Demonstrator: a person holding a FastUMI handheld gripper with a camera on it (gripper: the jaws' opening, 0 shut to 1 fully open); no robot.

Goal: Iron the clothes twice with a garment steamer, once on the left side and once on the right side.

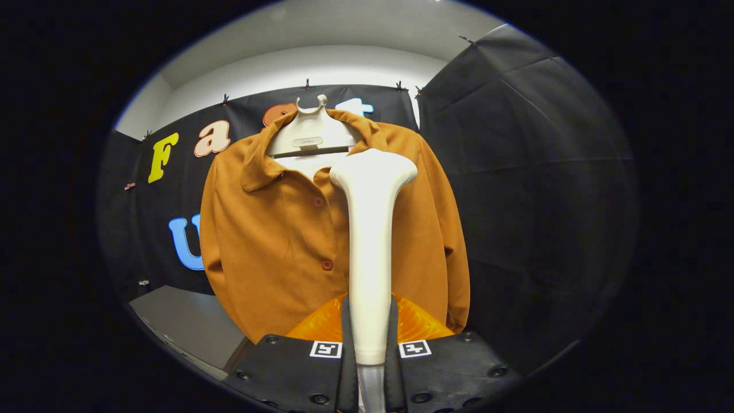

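The gripper [371, 344] squeezes the steamer [371, 241] by its long handle, one finger on each side. The steamer looks hard, smooth and light, so it could slip; the thin handle seems the best place to hold. It sticks straight up from between the fingers, its wide head at the top. Just past the head hangs the shirt [287, 229] on a hanger [309, 135]. The shirt looks soft and floppy and would probably swing if pushed.
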